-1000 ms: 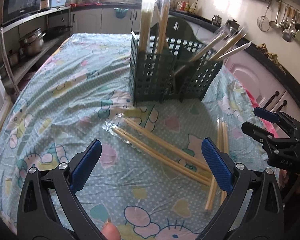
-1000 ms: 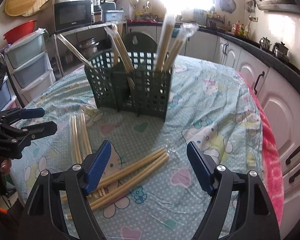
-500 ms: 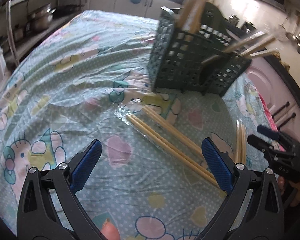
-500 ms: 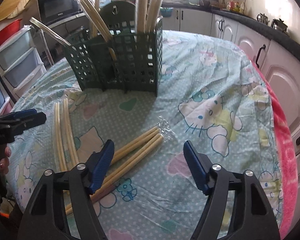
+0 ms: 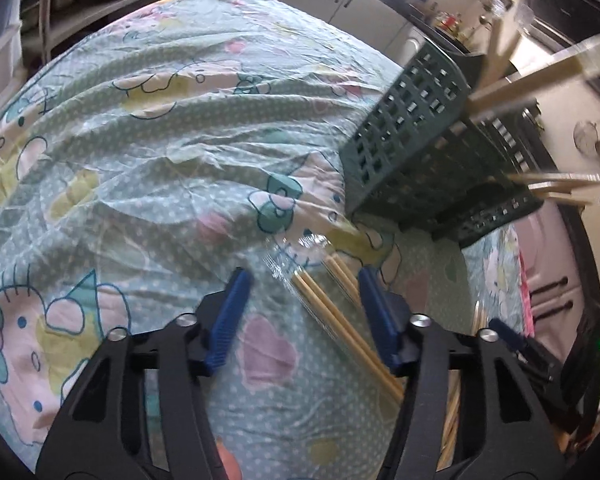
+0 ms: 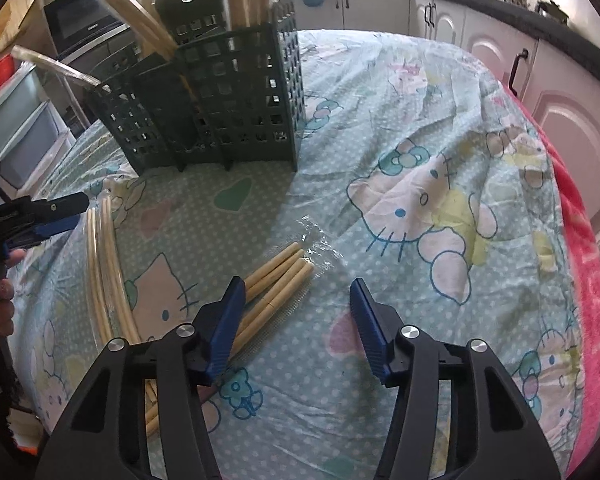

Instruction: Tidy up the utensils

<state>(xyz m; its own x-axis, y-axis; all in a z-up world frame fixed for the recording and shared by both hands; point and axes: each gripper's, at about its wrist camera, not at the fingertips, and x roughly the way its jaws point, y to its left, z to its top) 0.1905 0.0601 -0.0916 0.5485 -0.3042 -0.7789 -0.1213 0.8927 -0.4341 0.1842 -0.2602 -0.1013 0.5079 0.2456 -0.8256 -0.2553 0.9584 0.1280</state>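
A dark green slotted utensil caddy [image 6: 228,108] stands on the table with several wrapped chopstick packs upright in it; it also shows in the left wrist view [image 5: 416,152]. A plastic-wrapped bundle of bamboo chopsticks [image 6: 276,284] lies flat on the cloth; its wrapped end [image 5: 324,292] lies between my left jaws. My left gripper [image 5: 304,312] is open low over that end. My right gripper [image 6: 296,320] is open, just right of the same bundle. Another pair of chopsticks [image 6: 104,264] lies at the left.
The table has a Hello Kitty cloth [image 6: 420,184] with a pink towel [image 6: 584,280] along its right edge. White cabinets [image 6: 500,44] and a counter stand behind. A microwave [image 6: 88,24] sits at the back left.
Both grippers have dropped and moved forward toward the wrapped chopstick bundle. The left one has tilted and now straddles the bundle's end. Both jaws stay open.
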